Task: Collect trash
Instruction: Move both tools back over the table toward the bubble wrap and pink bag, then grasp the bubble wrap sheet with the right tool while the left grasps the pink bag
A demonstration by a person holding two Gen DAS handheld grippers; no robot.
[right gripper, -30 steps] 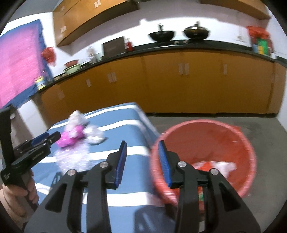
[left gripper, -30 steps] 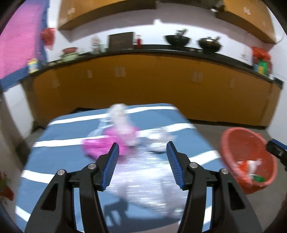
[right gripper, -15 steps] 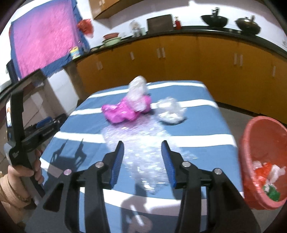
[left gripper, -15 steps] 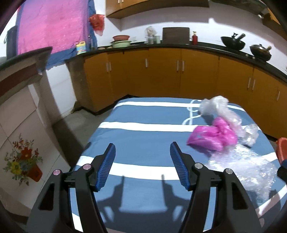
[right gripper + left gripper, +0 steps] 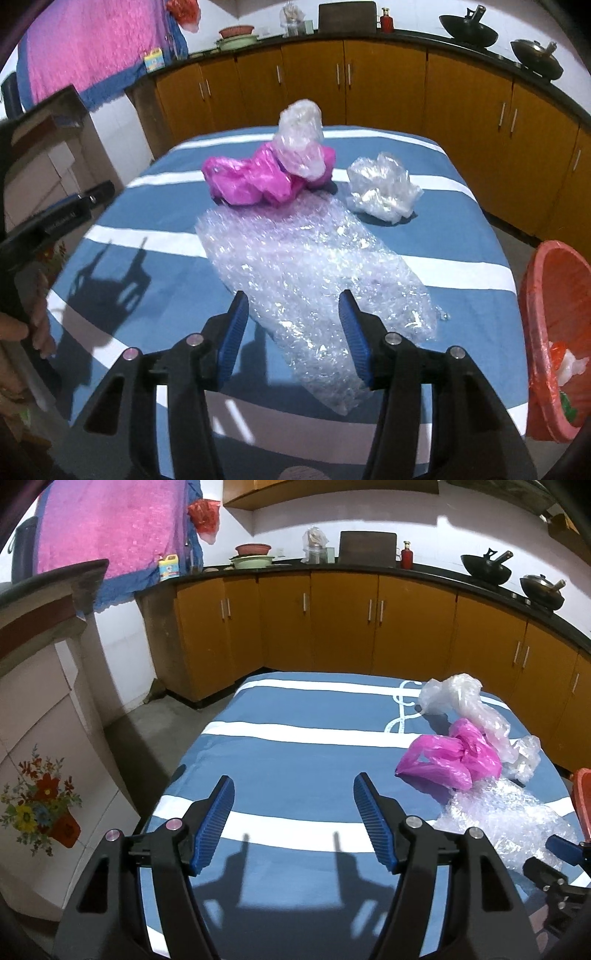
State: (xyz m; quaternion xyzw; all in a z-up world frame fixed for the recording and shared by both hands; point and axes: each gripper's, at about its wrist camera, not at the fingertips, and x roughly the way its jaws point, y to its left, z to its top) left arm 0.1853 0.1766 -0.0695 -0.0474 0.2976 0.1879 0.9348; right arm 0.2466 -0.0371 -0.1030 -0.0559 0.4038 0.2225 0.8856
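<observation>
1. My right gripper [image 5: 291, 325] hangs with its jaws apart and nothing in them, right over the near end of the bubble wrap [image 5: 306, 266] on the blue striped table [image 5: 155, 258].
2. My left gripper [image 5: 293, 801] is also spread wide and empty, over bare cloth, well left of the trash.
3. Beyond the wrap I see a pink bag [image 5: 255, 177] with a clear bag [image 5: 301, 138] resting on it, and a crumpled clear wad [image 5: 384, 188] just beside.
4. The red basket [image 5: 546, 295] stands off the table's right edge with scraps inside.
</observation>
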